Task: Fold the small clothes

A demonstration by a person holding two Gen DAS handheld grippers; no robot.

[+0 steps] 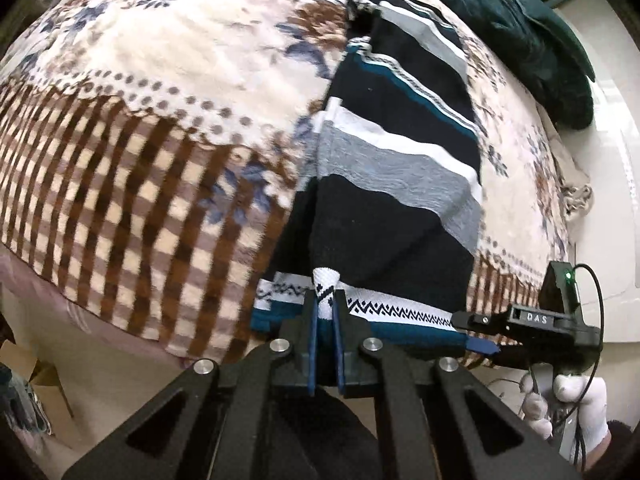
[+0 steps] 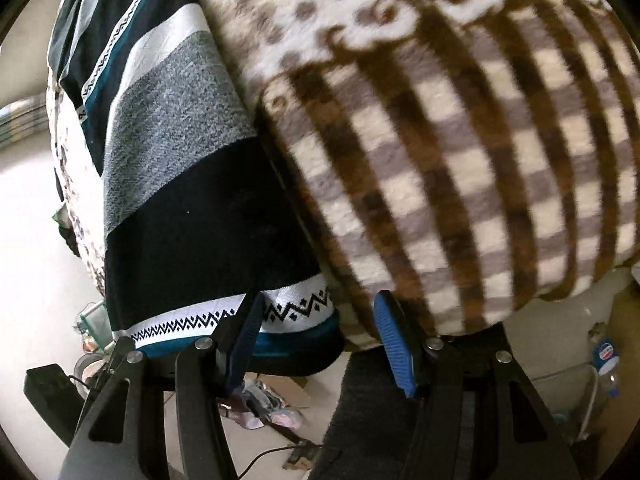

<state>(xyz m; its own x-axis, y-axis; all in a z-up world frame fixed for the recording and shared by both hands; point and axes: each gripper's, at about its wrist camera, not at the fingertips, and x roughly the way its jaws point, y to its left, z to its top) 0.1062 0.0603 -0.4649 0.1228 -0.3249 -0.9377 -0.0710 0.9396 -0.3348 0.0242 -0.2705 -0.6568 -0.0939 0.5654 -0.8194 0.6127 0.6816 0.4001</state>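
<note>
On a patterned blanket (image 1: 160, 92), striped garment (image 1: 392, 160) — hem pinched in left hand-held gripper (image 1: 326, 312); right hand-held gripper (image 2: 320, 320) agape at hem corner; gloved hand (image 1: 560, 404) only in left view.

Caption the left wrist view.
Left hand-held gripper pinching the striped garment's patterned hem on a floral blanket.

One striped garment (image 1: 396, 184), two grippers (image 1: 325, 308)
</note>
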